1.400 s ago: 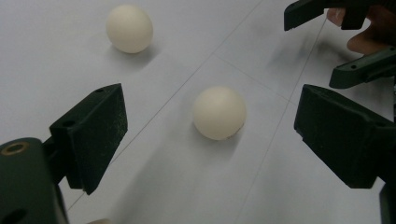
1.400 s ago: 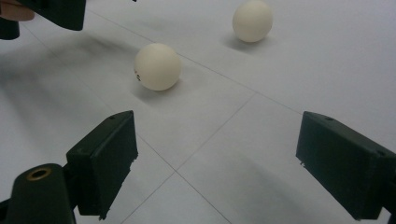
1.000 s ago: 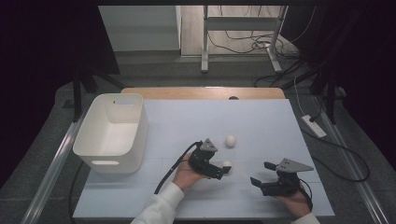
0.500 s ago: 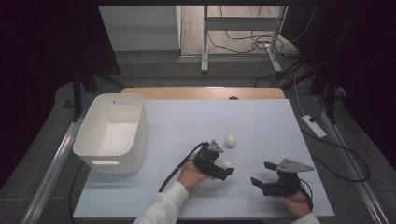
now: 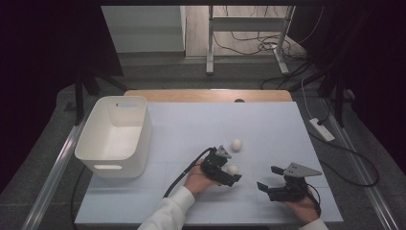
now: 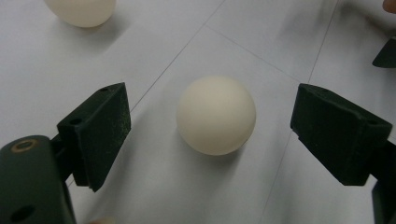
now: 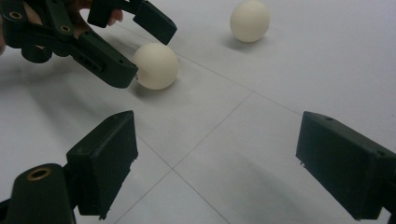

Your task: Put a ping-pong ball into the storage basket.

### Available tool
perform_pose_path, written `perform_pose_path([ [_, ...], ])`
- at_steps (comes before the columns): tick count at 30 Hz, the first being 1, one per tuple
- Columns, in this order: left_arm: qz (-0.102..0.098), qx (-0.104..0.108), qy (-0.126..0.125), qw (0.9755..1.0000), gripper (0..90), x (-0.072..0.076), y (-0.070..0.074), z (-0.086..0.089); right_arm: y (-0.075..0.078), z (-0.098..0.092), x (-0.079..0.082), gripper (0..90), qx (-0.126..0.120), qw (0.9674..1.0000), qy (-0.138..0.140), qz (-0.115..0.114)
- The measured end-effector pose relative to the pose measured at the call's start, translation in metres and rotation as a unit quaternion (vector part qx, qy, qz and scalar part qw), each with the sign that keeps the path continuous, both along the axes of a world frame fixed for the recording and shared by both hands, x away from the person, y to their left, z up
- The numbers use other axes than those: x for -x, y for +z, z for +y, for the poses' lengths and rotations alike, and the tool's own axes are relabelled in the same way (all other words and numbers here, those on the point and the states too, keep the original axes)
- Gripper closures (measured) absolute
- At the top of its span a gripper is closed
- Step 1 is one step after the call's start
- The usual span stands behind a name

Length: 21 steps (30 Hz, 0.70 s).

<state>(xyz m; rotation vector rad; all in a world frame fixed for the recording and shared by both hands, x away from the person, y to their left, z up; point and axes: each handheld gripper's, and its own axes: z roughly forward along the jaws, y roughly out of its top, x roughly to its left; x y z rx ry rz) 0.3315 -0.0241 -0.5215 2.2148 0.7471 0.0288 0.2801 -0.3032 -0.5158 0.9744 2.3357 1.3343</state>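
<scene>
A cream-white ball point(image 6: 215, 115) rests on the white table between the jaws of my left gripper point(image 6: 217, 135). Both pads stand apart from it. The jaws have just been closing around the ball without touching it. In the high view the left gripper point(image 5: 230, 166) straddles that ball point(image 5: 233, 169) near the table's middle front. A second ball point(image 5: 236, 143) lies a little farther back, also seen as the other ball point(image 6: 80, 10). My right gripper point(image 5: 268, 178) sits to the right, open, with nothing between its jaws point(image 7: 224, 163).
A white plastic bin point(image 5: 115, 136) stands at the table's left side. The right gripper view shows the left gripper point(image 7: 135, 44) around the near ball point(image 7: 156, 66) and the far ball point(image 7: 250, 20). Cables and a power strip point(image 5: 321, 129) lie on the floor to the right.
My left gripper has slid to the right, so the near ball now sits between its jaws. The right gripper and the far ball have stayed put.
</scene>
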Motion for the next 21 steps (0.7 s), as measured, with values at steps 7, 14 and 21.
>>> perform_pose_path([
  [7, -0.005, 0.002, -0.004, 1.0, 19.5, 0.0007, 0.0011, 0.0006, 0.0004, -0.0002, 0.0003, 12.5, 0.002, 1.0, 0.0, 0.0],
  [14, -0.007, 0.005, -0.007, 0.9999, 27.1, 0.0014, 0.0013, 0.0001, 0.0005, -0.0004, 0.0002, 12.5, 0.002, 1.0, -0.001, -0.001],
  [21, -0.012, 0.001, -0.015, 0.9998, 38.3, 0.0037, 0.0021, -0.0006, 0.0003, -0.0002, 0.0003, 12.5, 0.001, 1.0, 0.0, -0.001],
])
